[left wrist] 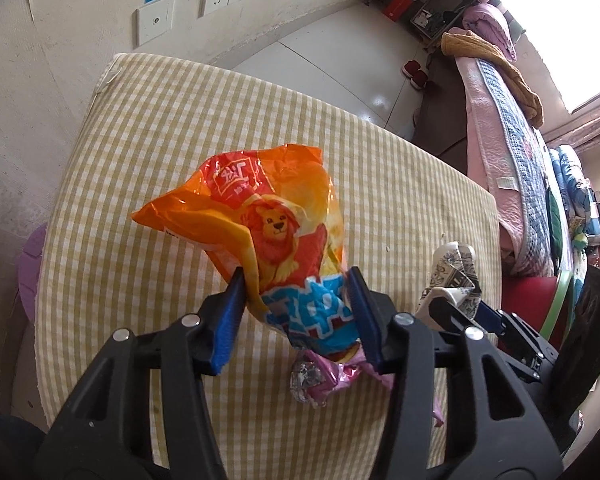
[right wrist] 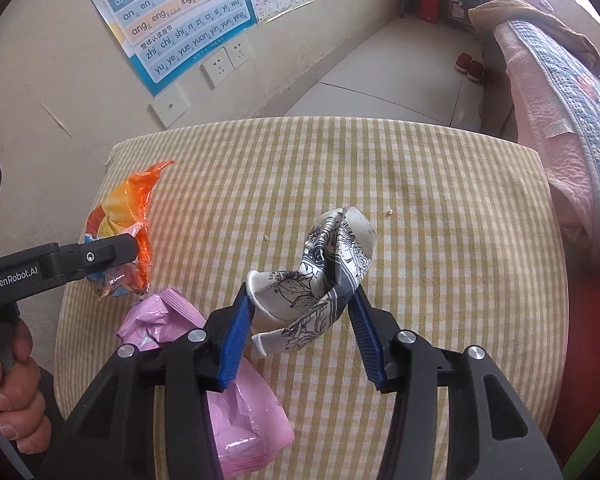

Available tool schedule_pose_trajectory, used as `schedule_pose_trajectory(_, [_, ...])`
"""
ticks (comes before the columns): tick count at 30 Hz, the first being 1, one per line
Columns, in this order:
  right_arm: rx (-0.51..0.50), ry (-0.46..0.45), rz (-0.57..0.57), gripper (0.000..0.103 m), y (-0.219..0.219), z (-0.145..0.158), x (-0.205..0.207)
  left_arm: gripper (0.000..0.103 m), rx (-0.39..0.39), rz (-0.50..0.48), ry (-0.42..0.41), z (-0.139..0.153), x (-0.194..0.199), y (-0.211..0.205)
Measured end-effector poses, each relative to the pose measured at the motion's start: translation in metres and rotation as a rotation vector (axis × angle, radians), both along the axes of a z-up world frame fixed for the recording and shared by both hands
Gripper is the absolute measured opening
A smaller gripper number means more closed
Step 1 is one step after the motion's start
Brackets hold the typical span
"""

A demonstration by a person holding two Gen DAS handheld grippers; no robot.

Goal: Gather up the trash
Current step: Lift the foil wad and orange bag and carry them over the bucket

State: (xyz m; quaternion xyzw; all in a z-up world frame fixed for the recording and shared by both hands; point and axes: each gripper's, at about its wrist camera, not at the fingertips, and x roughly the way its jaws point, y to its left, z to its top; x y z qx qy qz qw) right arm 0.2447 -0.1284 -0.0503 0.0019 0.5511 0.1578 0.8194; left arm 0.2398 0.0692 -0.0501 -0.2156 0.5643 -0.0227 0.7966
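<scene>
My left gripper (left wrist: 296, 280) is shut on an orange snack bag (left wrist: 260, 216) with a lion picture and holds it above the checked tabletop (left wrist: 140, 160). The bag also shows in the right wrist view (right wrist: 128, 216), held at the left. My right gripper (right wrist: 302, 300) is shut on a crushed white paper cup (right wrist: 320, 276) with black line drawings, held over the table; the cup also shows in the left wrist view (left wrist: 456, 276). A pink wrapper (right wrist: 236, 396) lies on the table below the right gripper, and shows under the left one (left wrist: 332, 376).
The table (right wrist: 420, 184) has a yellow-and-white checked cloth and stands against a wall with sockets (right wrist: 224, 62) and a pinyin poster (right wrist: 172, 20). A bed with pink and blue quilts (right wrist: 560, 92) runs along the right. Red slippers (right wrist: 470, 66) lie on the floor.
</scene>
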Motion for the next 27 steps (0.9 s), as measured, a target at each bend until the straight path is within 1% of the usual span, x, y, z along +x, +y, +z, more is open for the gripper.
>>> schedule_pose_trajectory(8, [0.023, -0.054, 0.003, 0.045, -0.009, 0.036, -0.023, 0.048, -0.005, -0.007, -0.041, 0.026, -0.027, -0.002])
schedule_pose_trajectory(16, [0.043, -0.102, 0.0, 0.045, -0.024, 0.071, -0.057, 0.049, 0.033, -0.041, -0.123, 0.065, -0.054, -0.019])
schedule_pose_trajectory(21, [0.044, -0.125, -0.017, 0.045, -0.034, 0.084, -0.077, 0.049, 0.051, -0.07, -0.169, 0.087, -0.07, -0.032])
schedule_pose_trajectory(27, [0.047, -0.157, -0.044, 0.045, -0.052, 0.099, -0.099, 0.049, 0.053, -0.103, -0.203, 0.103, -0.087, -0.049])
